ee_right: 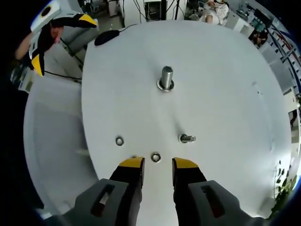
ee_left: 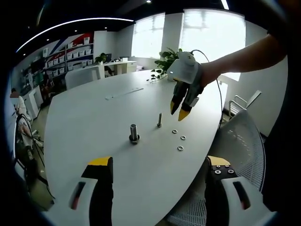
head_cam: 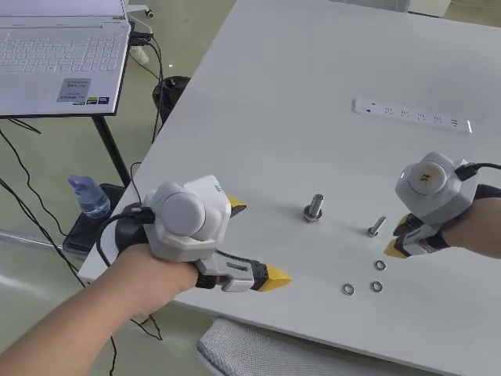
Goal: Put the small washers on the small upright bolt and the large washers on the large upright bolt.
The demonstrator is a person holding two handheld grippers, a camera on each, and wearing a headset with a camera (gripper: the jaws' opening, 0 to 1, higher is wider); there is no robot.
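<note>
A large upright bolt (head_cam: pixel 314 207) stands mid-table, and a small upright bolt (head_cam: pixel 376 226) stands to its right. Three small washers lie flat in front of them: one (head_cam: pixel 380 265), another (head_cam: pixel 376 287) and a third (head_cam: pixel 347 290). My right gripper (head_cam: pixel 399 237) hovers open just right of the washers. In the right gripper view its tips (ee_right: pixel 158 163) flank a washer (ee_right: pixel 155 157) lying just ahead of them, with another washer (ee_right: pixel 119 141) to the left. My left gripper (head_cam: pixel 258 241) is wide open and holds nothing, left of the large bolt (ee_left: pixel 134 133).
A white power strip (head_cam: pixel 411 115) lies at the table's far right. The near table edge (head_cam: pixel 313 338) runs just below the washers, with a mesh chair (head_cam: pixel 250 352) beneath it. A laptop (head_cam: pixel 59 47) sits on a stand to the far left, with a spray bottle (head_cam: pixel 90 196) on the floor below.
</note>
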